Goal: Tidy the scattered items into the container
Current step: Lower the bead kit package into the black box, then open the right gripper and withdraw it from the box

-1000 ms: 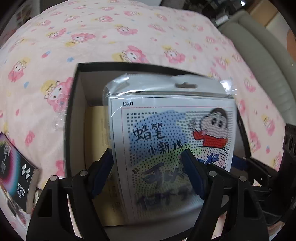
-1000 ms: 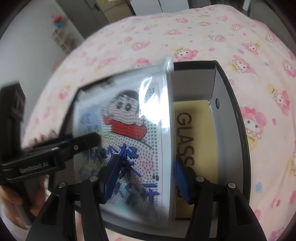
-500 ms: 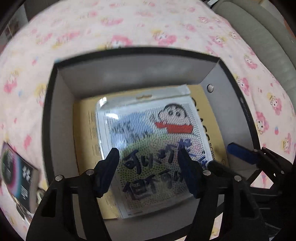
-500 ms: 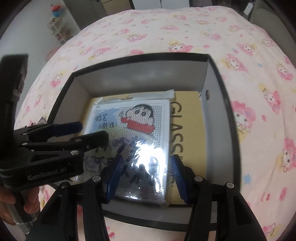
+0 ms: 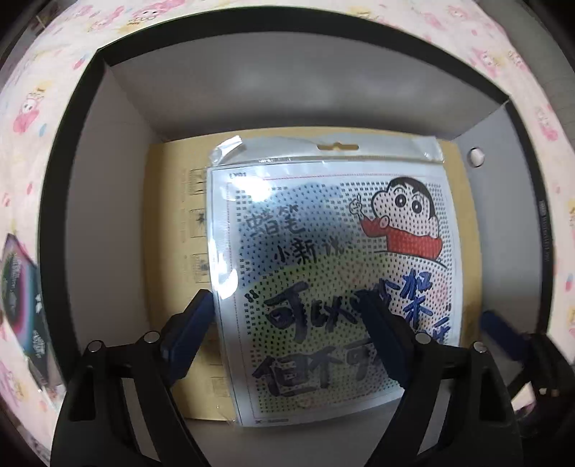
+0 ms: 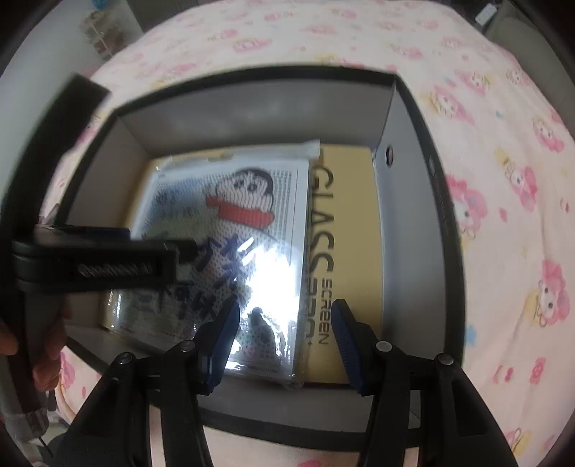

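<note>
A black box with grey inner walls [image 5: 118,151] [image 6: 406,201] sits on a pink cartoon bedspread. Inside it a clear bag with a cartoon boy card [image 5: 330,258] [image 6: 230,222] lies flat on a yellow "GLASS SCREEN" package [image 5: 172,222] [image 6: 345,222]. My left gripper [image 5: 287,316] is open and hovers just above the card, inside the box. My right gripper [image 6: 284,319] is open over the card's near right edge. The left gripper's body also shows in the right wrist view [image 6: 100,258].
A dark colourful booklet [image 5: 21,298] lies on the bedspread [image 6: 503,151] left of the box. A grey cushioned edge [image 5: 546,64] is at the far right. Shelves and a wall stand beyond the bed [image 6: 100,32].
The cartoon card went from upright in the box, between the left gripper's fingers, to lying flat on the yellow package. The left gripper has moved lower into the box.
</note>
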The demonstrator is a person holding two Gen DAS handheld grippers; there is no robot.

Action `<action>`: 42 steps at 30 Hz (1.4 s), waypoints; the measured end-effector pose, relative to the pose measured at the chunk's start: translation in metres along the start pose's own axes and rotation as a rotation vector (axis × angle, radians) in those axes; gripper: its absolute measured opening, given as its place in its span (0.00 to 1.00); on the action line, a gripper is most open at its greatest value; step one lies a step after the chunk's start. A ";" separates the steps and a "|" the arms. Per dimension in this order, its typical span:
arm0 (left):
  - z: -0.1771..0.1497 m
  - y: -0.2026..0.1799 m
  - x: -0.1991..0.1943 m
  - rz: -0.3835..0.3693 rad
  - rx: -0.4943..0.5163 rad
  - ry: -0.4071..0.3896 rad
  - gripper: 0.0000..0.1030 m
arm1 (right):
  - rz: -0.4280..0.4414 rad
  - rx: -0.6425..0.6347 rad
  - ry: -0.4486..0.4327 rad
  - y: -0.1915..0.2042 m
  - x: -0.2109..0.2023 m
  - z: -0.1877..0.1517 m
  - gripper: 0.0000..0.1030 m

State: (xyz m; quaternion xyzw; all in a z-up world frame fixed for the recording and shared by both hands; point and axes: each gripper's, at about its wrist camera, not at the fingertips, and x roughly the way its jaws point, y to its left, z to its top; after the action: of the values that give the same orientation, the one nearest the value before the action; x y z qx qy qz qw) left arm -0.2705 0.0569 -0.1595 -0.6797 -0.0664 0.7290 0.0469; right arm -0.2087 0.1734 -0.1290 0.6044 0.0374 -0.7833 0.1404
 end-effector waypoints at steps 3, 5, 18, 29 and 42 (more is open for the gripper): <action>-0.001 -0.004 -0.002 -0.097 0.003 -0.009 0.65 | 0.009 0.011 0.004 -0.002 0.003 -0.004 0.48; -0.003 -0.010 -0.002 -0.162 0.018 -0.010 0.61 | 0.006 0.014 -0.005 -0.001 0.001 -0.006 0.48; -0.016 0.004 -0.009 -0.224 -0.072 -0.066 0.31 | -0.002 0.044 -0.004 -0.003 0.008 -0.007 0.48; -0.021 0.009 -0.018 -0.270 -0.052 -0.084 0.36 | -0.030 0.049 -0.015 -0.001 0.013 -0.008 0.48; -0.027 -0.007 -0.023 -0.259 -0.022 -0.054 0.36 | -0.034 0.062 -0.009 0.012 0.024 -0.008 0.49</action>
State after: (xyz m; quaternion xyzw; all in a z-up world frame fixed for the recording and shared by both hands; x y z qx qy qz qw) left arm -0.2419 0.0612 -0.1377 -0.6462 -0.1629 0.7339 0.1313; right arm -0.2033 0.1598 -0.1524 0.6043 0.0230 -0.7890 0.1084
